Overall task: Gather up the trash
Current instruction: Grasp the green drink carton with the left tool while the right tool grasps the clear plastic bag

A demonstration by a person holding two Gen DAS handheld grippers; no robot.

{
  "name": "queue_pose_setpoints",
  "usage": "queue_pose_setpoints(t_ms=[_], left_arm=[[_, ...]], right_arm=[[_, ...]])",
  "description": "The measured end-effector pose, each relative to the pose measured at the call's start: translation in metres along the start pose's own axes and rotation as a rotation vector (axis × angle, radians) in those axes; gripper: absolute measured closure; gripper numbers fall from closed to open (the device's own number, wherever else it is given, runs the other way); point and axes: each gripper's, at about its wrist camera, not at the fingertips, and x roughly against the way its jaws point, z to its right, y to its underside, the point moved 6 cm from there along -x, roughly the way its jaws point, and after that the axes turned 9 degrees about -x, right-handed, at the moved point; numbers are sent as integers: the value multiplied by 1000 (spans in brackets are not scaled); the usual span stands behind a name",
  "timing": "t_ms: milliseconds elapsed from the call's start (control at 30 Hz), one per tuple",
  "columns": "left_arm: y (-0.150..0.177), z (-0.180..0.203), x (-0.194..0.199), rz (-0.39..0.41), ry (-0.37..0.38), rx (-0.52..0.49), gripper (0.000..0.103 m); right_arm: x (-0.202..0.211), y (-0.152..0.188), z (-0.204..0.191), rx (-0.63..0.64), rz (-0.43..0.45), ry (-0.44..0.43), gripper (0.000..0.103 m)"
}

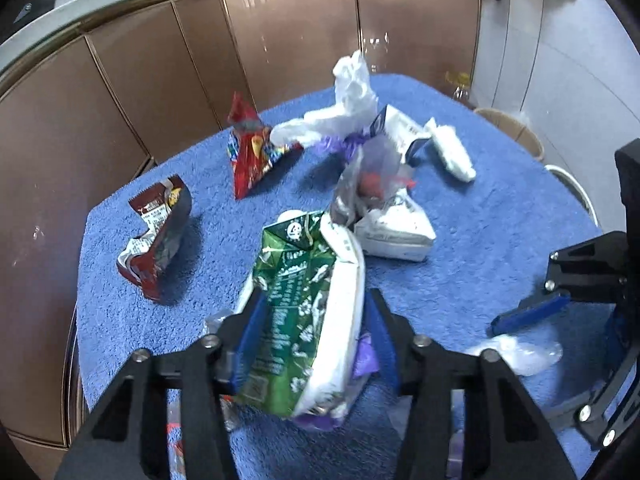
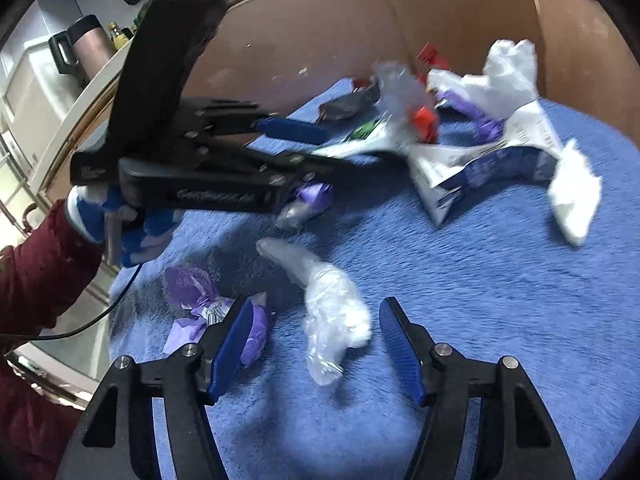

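Observation:
A crushed green and white carton [image 1: 304, 312] sits between the blue pads of my left gripper [image 1: 316, 296], which is shut on it; its lower end rests over a purple wrapper [image 1: 366, 360]. In the right wrist view the left gripper [image 2: 332, 148] reaches in from the left with that carton [image 2: 360, 140]. My right gripper [image 2: 318, 306] stands open around a crumpled clear plastic bag [image 2: 332, 320] on the blue cloth, and neither pad touches it. The left wrist view shows the right gripper [image 1: 568, 332] beside that bag [image 1: 516, 352].
More litter lies on the blue-clothed table [image 1: 480, 240]: a red snack bag [image 1: 252, 148], a brown wrapper [image 1: 156, 232], a white plastic bag [image 1: 348, 108], a white carton [image 1: 394, 232], purple wrappers [image 2: 192, 284]. Brown cabinets [image 1: 160, 80] stand behind. A red sleeve [image 2: 36, 272] is at left.

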Motion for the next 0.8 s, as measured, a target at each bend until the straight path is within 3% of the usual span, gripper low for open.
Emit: queue_pose_setpoints(t_ms=[200,267,400,500,800], left_arm=[[0,-2,-5,-17,-14,-17,71],[-1,-4,-7,-23,-27,-21,75],[-4,-10,-7,-26,-66,-20,86],[-7,-17,-2,-3,-81,1,89],[-17,-37,65,110,-151,85,89]], right_arm=[[-2,3,-8,20,-14,-4,61],[-8,3,-7,21,-25,2,72],[-8,7,-7,20,-35,12,73],[-6,8,-8,-2,-19,9,73],[34,9,-11,-38,83,26,74]])
